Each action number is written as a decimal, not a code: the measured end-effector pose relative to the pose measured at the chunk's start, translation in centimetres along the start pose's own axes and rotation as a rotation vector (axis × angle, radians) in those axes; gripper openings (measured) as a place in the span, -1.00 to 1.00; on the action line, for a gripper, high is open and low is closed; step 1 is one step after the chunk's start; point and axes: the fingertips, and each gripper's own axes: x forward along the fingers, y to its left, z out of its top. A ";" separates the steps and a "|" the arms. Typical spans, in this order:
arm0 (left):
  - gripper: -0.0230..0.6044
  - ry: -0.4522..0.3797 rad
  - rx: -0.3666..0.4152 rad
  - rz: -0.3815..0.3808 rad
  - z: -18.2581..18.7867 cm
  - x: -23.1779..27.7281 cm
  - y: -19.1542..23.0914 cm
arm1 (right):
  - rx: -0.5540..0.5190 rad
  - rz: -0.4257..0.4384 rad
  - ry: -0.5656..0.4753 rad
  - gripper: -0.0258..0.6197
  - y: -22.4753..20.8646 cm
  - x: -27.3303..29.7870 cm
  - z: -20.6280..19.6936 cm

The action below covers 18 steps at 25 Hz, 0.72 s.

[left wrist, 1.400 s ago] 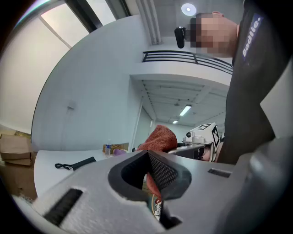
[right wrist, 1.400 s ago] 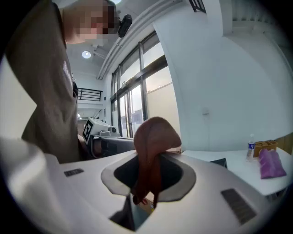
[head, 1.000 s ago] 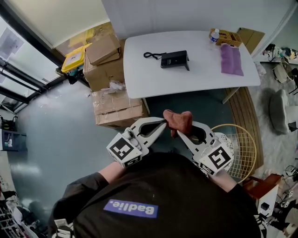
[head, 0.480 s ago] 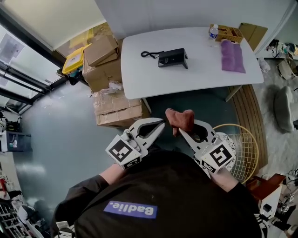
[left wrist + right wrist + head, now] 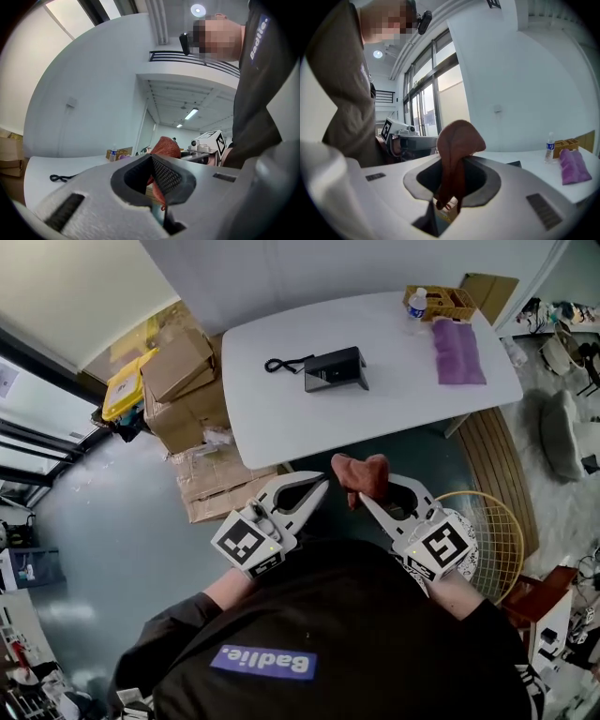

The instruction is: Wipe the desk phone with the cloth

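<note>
A: Claws?

B: Right gripper [image 5: 361, 501] is clamped on the rust-brown cloth [image 5: 361, 472]. A soft lump bulges above its tips and a tail hangs down through the jaw opening. Left gripper [image 5: 322, 486] has its jaws together on nothing I can make out; the cloth shows just past its tips, to its right.

A: Phone?

B: Desk phone [image 5: 333, 369] sits well ahead of both claws on the white table [image 5: 300, 423]. Nothing is touching it, so wiping hasn't begun.

A: Risks?

B: My guess is the grip. Only a bunched fold is pinched, so hard rubbing could drag the cloth out of the jaws. The phone also looks like light plastic on a smooth top. If only the right claw pushes on it, it could skid unless the left claw braces it. The cord [image 5: 281, 364] trails off the phone's side, ahead-left of the left claw, where a sweep could snag or tug it.

A: Materials?

B: The cloth is limp, napped fabric, rounded where it folds. The phone is a dark, hard, boxy wedge, and its cord is thin, black and looped. The table is glossy with rounded corners, and the jaw pads are black with a mesh texture. A purple cloth [image 5: 457, 351] lies flat, far ahead-right of the right claw. It's floppy too and isn't the one held.
</note>
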 end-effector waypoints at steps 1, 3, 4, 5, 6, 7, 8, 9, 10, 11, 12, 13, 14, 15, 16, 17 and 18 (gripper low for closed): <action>-0.90 -0.001 0.004 -0.016 0.3 0.2 1.1 | -0.001 -0.010 0.003 -0.65 -0.5 0.9 0.3; -0.90 -0.004 0.017 -0.054 0.8 0.7 3.3 | -0.006 -0.032 0.008 -0.65 -1.4 2.7 0.9; -0.90 -0.007 0.021 -0.072 1.1 0.9 4.3 | -0.006 -0.046 0.012 -0.65 -1.8 3.5 1.1; -0.90 -0.010 0.020 -0.089 1.3 1.1 5.3 | -0.006 -0.062 0.016 -0.65 -2.3 4.4 1.4; -0.90 -0.014 0.016 -0.103 1.7 1.2 6.2 | -0.005 -0.079 0.019 -0.65 -2.8 5.1 1.8; -0.90 -0.016 0.013 -0.118 2.0 1.4 7.0 | -0.004 -0.097 0.021 -0.65 -3.2 5.8 2.2; -0.90 -0.017 0.009 -0.132 2.4 1.6 7.7 | -0.006 -0.113 0.023 -0.65 -3.5 6.4 2.5; -0.90 -0.015 0.004 -0.144 2.8 1.8 8.4 | -0.009 -0.128 0.024 -0.64 -3.9 7.0 2.8; -0.90 -0.010 -0.001 -0.154 3.1 1.9 9.0 | -0.012 -0.140 0.026 -0.65 -4.3 7.6 3.1; -0.90 -0.007 -0.004 -0.161 3.2 2.1 9.7 | -0.013 -0.151 0.028 -0.65 -4.6 8.1 3.2; -0.90 -0.007 -0.009 -0.166 3.3 2.3 10.3 | -0.011 -0.158 0.031 -0.65 -4.9 8.6 3.3; -0.90 -0.009 -0.018 -0.169 3.5 2.5 10.7 | -0.008 -0.163 0.035 -0.65 -5.1 9.0 3.4; -0.90 -0.013 -0.029 -0.171 3.6 2.7 11.0 | -0.006 -0.164 0.038 -0.65 -5.3 9.3 3.4; -0.90 -0.016 -0.037 -0.174 3.7 2.9 11.2 | -0.006 -0.164 0.041 -0.65 -5.4 9.5 3.3; -0.90 -0.019 -0.038 -0.177 3.8 3.1 11.4 | -0.006 -0.162 0.043 -0.65 -5.7 9.7 3.3; -0.90 -0.020 -0.031 -0.180 3.7 3.4 11.6 | -0.006 -0.160 0.043 -0.65 -6.0 9.9 3.2; -0.90 -0.020 -0.023 -0.182 3.5 3.8 11.9 | -0.003 -0.157 0.043 -0.65 -6.4 10.0 3.2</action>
